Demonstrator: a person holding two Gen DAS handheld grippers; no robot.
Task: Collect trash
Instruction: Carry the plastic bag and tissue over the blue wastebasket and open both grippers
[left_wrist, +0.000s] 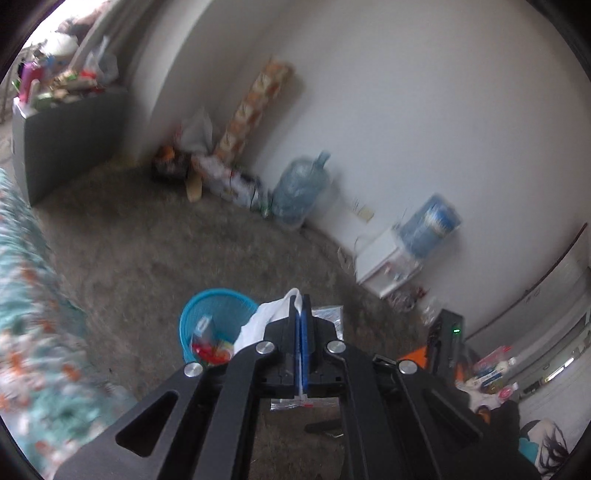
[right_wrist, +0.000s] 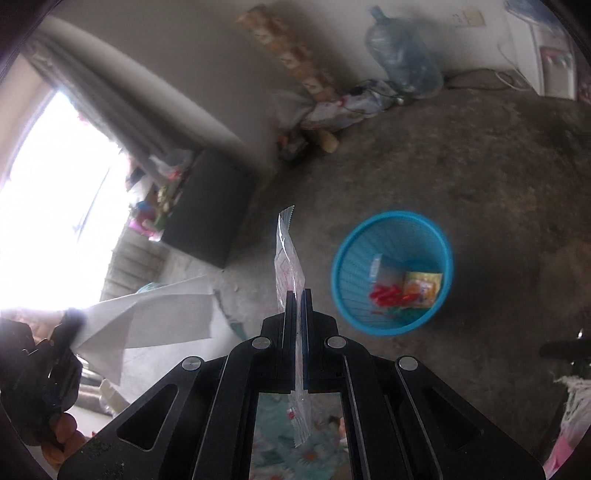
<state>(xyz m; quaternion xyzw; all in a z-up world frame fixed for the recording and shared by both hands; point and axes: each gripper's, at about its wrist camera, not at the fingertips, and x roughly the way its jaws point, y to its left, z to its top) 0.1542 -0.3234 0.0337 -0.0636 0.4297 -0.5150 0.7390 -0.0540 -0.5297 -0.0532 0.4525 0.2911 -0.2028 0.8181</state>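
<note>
Daylight pours in from a window (right_wrist: 55, 206) at the left of the right wrist view, blown out to pure white, with glare washing over the sheet of white paper (right_wrist: 155, 317) beside it. The concrete floor (right_wrist: 480, 166) lies dim and grey, darker toward the right. Both views bend strongly at their black circular edges. Motion blur smears the floral bedspread (left_wrist: 33, 314) and the far water bottle (left_wrist: 299, 188), while the near claw (left_wrist: 301, 306) stays sharp.

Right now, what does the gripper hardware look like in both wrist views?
Both match: the left gripper and right gripper have matte black linkage arms with triangular cutouts, round silver pivot pins, and flat black jaws with blue inner faces. No cables or markings are visible. The right wrist view shows a hand at the left gripper's black body.
</note>
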